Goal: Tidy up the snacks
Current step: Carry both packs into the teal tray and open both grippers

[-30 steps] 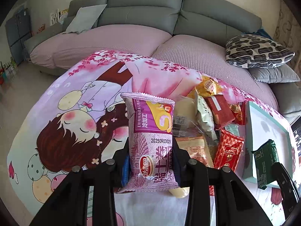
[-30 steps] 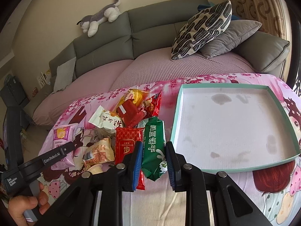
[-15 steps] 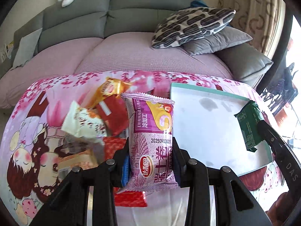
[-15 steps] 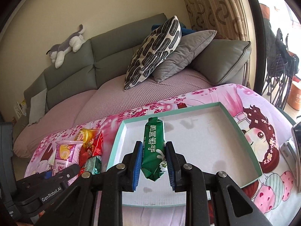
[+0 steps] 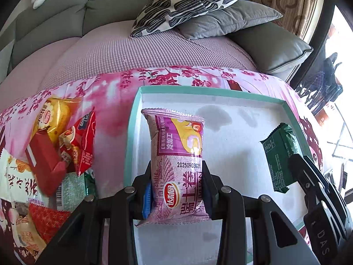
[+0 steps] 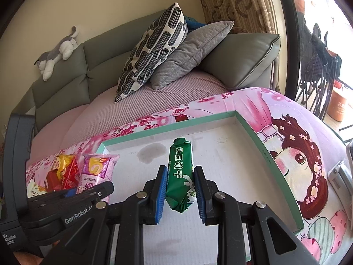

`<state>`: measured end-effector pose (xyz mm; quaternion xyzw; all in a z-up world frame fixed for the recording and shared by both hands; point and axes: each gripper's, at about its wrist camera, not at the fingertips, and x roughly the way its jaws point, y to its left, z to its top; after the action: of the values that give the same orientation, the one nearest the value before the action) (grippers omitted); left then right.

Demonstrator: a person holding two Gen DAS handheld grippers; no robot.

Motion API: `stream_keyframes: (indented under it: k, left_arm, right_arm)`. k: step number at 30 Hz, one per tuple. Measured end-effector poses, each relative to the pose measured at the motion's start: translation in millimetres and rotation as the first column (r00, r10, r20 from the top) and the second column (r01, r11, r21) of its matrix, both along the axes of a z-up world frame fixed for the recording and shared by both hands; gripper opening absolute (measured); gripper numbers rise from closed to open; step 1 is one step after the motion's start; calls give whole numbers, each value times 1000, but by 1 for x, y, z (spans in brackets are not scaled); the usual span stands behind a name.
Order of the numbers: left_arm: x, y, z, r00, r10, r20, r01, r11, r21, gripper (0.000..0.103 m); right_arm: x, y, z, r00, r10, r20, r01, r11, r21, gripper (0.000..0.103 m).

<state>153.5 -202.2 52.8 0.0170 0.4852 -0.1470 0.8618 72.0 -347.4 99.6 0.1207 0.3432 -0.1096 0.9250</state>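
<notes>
Now L gripper [image 5: 177, 187] grips purple pkt [image 5: 177, 154], R gripper [image 6: 179, 190] green pkt [image 6: 179, 176], over tray [image 6: 275, 165].

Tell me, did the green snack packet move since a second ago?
Yes. The green packet, clamped in the right gripper, went from above the snack pile to over the white tray, toward its far corner.

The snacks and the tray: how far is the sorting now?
Done: nothing lies in the tray yet. In hand: the left gripper holds a purple packet and the right gripper a green packet, both over the tray. Left: the snack pile on the cloth.
</notes>
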Motion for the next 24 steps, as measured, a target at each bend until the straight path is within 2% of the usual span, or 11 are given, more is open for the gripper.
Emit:
stream_keyframes:
  k: [6,11,12,14,15,16,18,20,22,24]
  left_arm:
    - [6,-5,-12,999,24,-33,-23,999,25,42]
    - [-1,-7,-8,999,26,-32,-24,999,36,51]
    - [-3,-7,-5,999,26,-27,-25,999,34,53]
    - [-8,-5,2,999,35,-22,-35,999,24,70]
    - [-10,-2,5,999,44,-21,-43,999,20,75]
    - [-13,0,8,998,55,-19,-54,998,18,80]
    - [-17,8,15,997,74,-4,-74,997,20,81]
    - [-22,17,22,995,94,21,-95,995,26,89]
    - [-29,28,29,992,115,44,-116,993,22,92]
    - [-36,40,32,989,135,56,-136,991,13,95]
  right_arm:
    - [5,-4,-16,998,-6,-61,6,1000,-9,26]
    - [4,-5,-16,997,-8,-77,7,1000,-9,27]
    - [4,-6,-15,997,-10,-82,9,1000,-11,30]
    - [4,-6,-15,995,-22,-100,19,999,-27,46]
    - [3,-5,-14,994,-26,-104,23,999,-36,59]
    - [2,-5,-13,994,-29,-103,25,999,-43,65]
    - [0,-4,-11,993,-31,-110,26,998,-55,69]
    - [0,-4,-10,992,-34,-121,26,998,-61,76]
    - [-2,-3,-10,990,-33,-134,26,998,-58,87]
    - [-5,-1,-8,991,-25,-131,18,998,-52,92]
